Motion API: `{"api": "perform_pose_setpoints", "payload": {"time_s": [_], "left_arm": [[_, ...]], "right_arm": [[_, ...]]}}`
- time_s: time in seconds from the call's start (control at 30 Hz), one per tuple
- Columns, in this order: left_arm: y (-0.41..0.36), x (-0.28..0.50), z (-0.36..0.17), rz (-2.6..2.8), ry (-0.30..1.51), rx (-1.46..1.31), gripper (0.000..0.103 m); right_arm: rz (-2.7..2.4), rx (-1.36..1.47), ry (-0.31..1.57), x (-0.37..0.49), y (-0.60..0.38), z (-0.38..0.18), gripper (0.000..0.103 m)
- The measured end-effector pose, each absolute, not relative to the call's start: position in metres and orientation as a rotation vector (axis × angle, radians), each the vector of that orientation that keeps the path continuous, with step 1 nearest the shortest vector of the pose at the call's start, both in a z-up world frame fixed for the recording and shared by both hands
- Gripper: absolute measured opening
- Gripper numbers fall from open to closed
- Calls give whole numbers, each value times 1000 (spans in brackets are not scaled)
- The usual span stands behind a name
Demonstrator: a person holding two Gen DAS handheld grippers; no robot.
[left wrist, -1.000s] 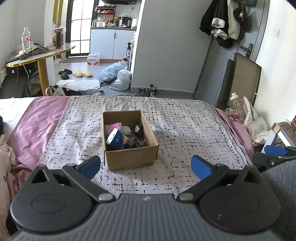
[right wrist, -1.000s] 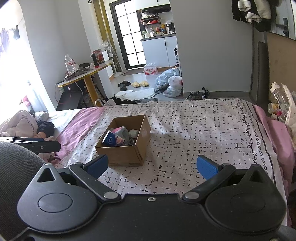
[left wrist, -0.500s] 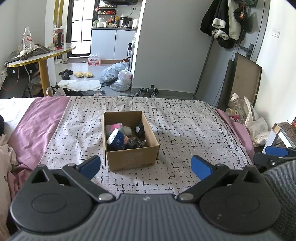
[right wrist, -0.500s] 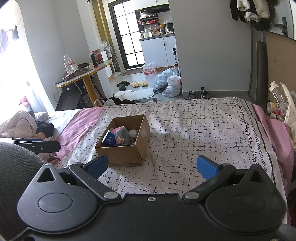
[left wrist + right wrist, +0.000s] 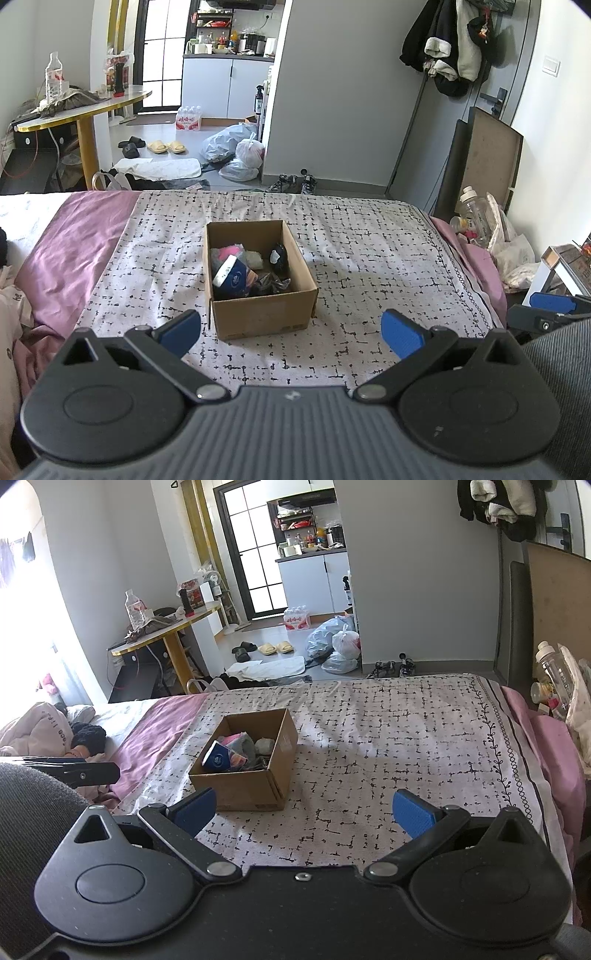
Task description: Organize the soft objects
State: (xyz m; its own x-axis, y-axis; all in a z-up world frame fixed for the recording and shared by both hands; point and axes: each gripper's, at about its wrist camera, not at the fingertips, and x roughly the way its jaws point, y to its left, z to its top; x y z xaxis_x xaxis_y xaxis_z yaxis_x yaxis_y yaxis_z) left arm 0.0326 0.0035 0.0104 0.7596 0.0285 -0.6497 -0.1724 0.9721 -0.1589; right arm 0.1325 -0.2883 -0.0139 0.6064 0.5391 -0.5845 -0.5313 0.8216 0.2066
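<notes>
Left hand-held gripper [image 5: 291,330] jaws spread wide, nothing between them, hovering over near edge of the bed [image 5: 369,236]. Right hand-held gripper [image 5: 303,812] likewise released and empty.

Cardboard box [image 5: 258,273] sits straight ahead of the left one, almost centred between its blue pads, long axis running away toward the foot edge of the bed. From the right view the box [image 5: 247,764] lies ahead and to the left, turned at an angle. Left looks nearer and better lined up, so likely the one to reach in.

Soft objects [image 5: 240,269] are piled inside the box: pink fuzzy piece, grey bits, dark blue item with white band, black one at right wall. Exact kinds unclear.

Surface is a white black-dashed bedspread over a purple sheet [image 5: 70,236]. Beyond: yellow table [image 5: 85,110], bags on floor, kitchen cabinets, coats on door.
</notes>
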Motion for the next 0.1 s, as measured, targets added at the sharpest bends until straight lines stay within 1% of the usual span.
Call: {"api": "perform_pose_setpoints", "payload": {"time_s": [0.1], "left_arm": [[3,31,11,117,695,-211,103]], "right_arm": [[619,14,680,133,-288,-14,103]]}}
